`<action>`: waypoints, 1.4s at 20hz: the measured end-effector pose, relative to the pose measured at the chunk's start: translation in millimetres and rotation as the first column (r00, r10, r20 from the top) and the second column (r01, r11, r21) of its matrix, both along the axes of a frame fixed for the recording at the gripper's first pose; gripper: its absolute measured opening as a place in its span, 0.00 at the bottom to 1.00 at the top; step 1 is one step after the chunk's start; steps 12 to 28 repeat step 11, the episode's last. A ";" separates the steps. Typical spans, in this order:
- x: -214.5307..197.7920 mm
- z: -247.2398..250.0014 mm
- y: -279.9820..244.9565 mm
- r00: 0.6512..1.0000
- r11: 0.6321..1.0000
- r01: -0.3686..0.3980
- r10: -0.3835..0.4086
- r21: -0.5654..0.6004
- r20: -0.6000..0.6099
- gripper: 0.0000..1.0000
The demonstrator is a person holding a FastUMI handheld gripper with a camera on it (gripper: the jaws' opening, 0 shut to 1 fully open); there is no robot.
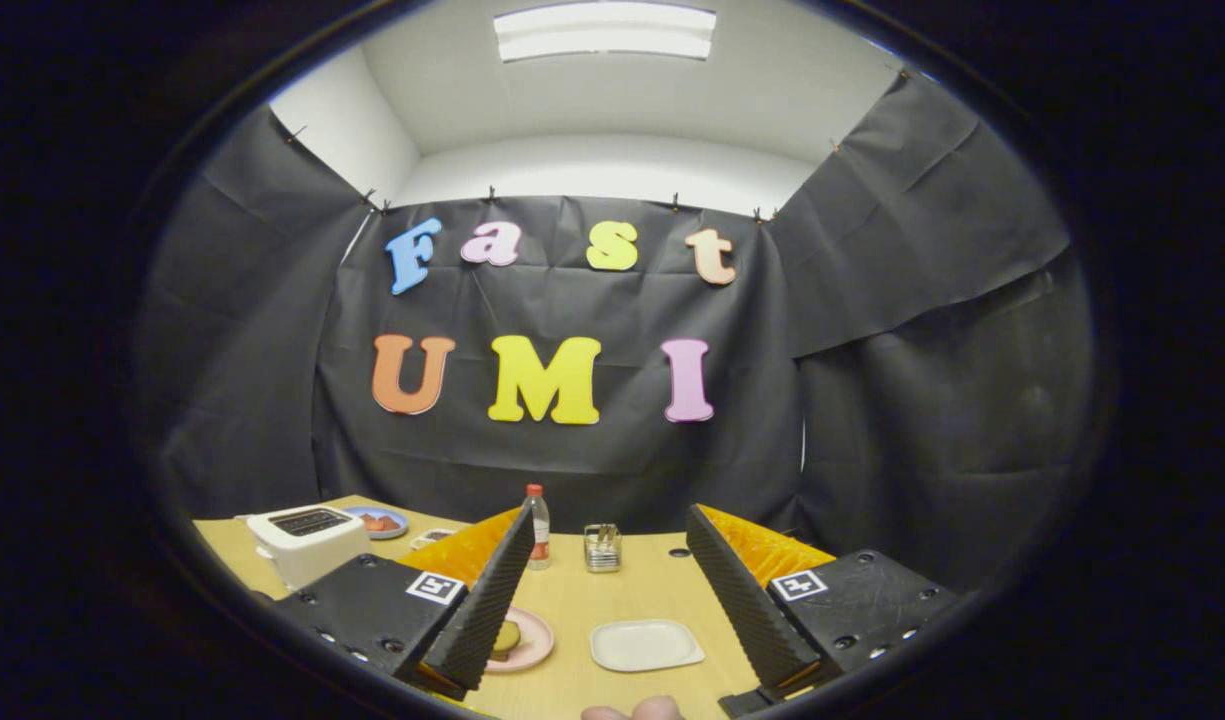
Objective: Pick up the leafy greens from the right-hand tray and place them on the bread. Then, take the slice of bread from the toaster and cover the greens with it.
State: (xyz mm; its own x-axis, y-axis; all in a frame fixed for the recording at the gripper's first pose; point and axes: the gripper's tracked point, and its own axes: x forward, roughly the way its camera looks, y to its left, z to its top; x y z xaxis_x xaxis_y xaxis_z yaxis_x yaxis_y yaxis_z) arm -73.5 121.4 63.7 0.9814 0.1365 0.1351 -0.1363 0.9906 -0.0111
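My gripper (610,517) is open, held high above a wooden table (572,600), with nothing between its fingers. A white toaster (307,540) stands beyond the left finger, its top slots dark; I cannot tell whether bread is in them. Between the fingers and close below lies a pink plate (528,642) with a round greenish-brown piece (508,635) on it, half hidden by the left finger. Right of it sits a white rectangular tray (644,645) that looks bare. I cannot make out any leafy greens.
A clear bottle with a red cap (538,525) and a small glass holder (602,547) stand at the table's far side. A blue plate with red food (377,522) lies behind the toaster. A person's fingertip (637,710) shows nearest me.
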 end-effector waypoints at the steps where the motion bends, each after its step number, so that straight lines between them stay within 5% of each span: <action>1: 0.4 -0.4 1.3 1.000 1.000 0.002 -0.002 -0.004 0.006 0.95; 28: -0.6 -5.7 6.7 1.000 1.000 -0.010 0.010 -0.007 -0.001 0.95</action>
